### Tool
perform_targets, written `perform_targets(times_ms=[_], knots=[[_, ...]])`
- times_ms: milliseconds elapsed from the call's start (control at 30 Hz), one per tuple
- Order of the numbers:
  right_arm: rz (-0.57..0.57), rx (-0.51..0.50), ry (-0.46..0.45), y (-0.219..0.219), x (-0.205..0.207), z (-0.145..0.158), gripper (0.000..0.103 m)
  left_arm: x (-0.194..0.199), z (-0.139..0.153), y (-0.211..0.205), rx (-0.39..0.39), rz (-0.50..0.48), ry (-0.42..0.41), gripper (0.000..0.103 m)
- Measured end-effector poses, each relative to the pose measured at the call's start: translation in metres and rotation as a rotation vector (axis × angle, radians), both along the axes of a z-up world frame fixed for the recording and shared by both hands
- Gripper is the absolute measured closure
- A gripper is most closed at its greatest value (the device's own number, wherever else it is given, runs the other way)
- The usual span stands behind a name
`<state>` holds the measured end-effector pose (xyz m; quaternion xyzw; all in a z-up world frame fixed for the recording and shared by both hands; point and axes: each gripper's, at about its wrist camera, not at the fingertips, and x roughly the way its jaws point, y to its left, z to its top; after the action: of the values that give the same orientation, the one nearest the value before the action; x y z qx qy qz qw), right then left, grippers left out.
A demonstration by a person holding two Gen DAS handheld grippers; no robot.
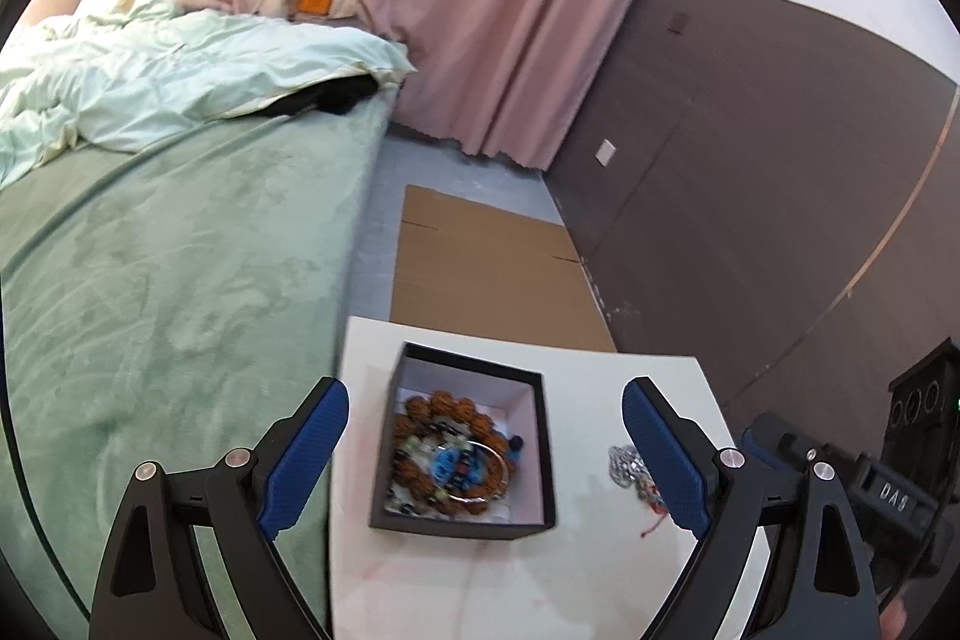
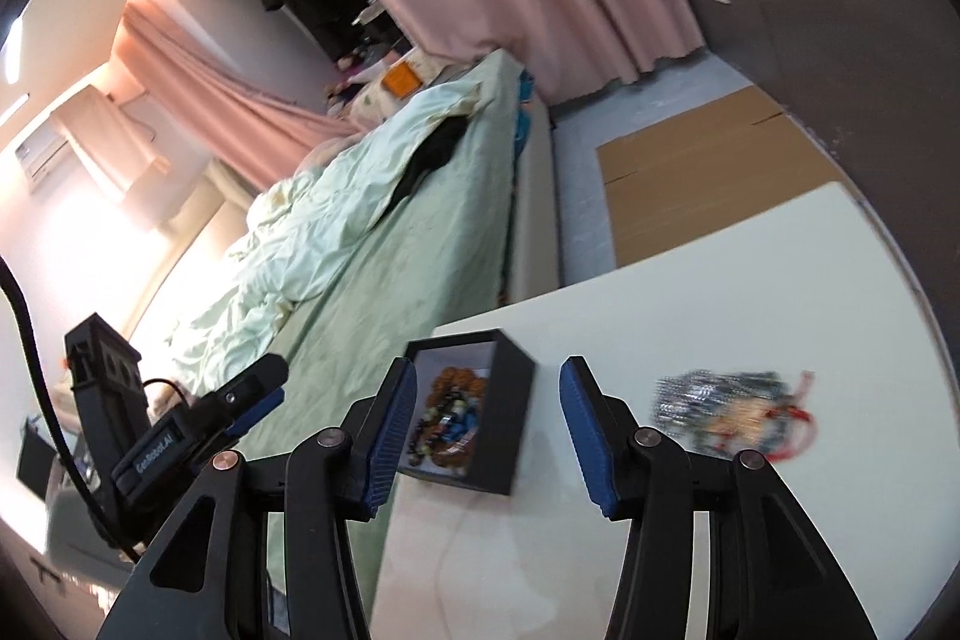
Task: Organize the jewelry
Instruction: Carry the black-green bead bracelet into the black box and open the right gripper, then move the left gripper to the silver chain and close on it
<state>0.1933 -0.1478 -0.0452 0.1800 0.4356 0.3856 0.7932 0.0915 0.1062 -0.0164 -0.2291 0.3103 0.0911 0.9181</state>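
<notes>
A black jewelry box (image 1: pixel 543 460) with a white inside stands on a small white table (image 1: pixel 600 568). It holds a brown bead bracelet (image 1: pixel 420 409), a thin metal bangle and blue beads. My left gripper (image 1: pixel 485 436) is open above the box, fingers to either side. A silver chain pile (image 1: pixel 624 463) with a red cord lies right of the box, beside the right fingertip. In the right wrist view the box (image 2: pixel 510 400) sits between the fingers of my open right gripper (image 2: pixel 487 412), and the loose pile (image 2: pixel 726 412) lies blurred to the right. Both grippers are empty.
A bed with a green cover (image 1: pixel 150 310) and a pale duvet (image 1: pixel 150 64) runs along the table's left. Flat cardboard (image 1: pixel 486 268) lies on the floor beyond the table. Pink curtains (image 1: pixel 510 10) and a dark wall (image 1: pixel 750 160) stand behind.
</notes>
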Motion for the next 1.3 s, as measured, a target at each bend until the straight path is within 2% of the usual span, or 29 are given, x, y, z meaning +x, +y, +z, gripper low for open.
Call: perform_targets(times_ms=[167, 300, 333, 733, 933, 1300], knots=[[-0.049, -0.01, 0.017, -0.032, 0.003, 0.0, 0.044, 0.002, 0.001, -0.024, 0.035, -0.045, 0.007, 0.01], [-0.073, -0.03, 0.038, -0.048, 0.004, -0.004, 0.027, 0.005, 0.0, -0.042, 0.054, -0.08, 0.013, 0.01], [-0.078, -0.036, 0.046, -0.052, 0.004, -0.005, 0.026, 0.006, 0.0, -0.047, 0.061, -0.089, 0.015, 0.01], [-0.177, -0.112, 0.187, -0.093, 0.013, -0.034, 0.025, 0.028, -0.012, -0.106, 0.142, -0.205, 0.059, 0.011], [-0.24, -0.124, 0.298, -0.112, 0.023, -0.056, 0.025, 0.05, -0.03, -0.129, 0.166, -0.247, 0.118, 0.031], [-0.269, -0.103, 0.358, -0.129, 0.043, -0.067, 0.025, 0.092, -0.067, -0.156, 0.22, -0.269, 0.2, 0.045]])
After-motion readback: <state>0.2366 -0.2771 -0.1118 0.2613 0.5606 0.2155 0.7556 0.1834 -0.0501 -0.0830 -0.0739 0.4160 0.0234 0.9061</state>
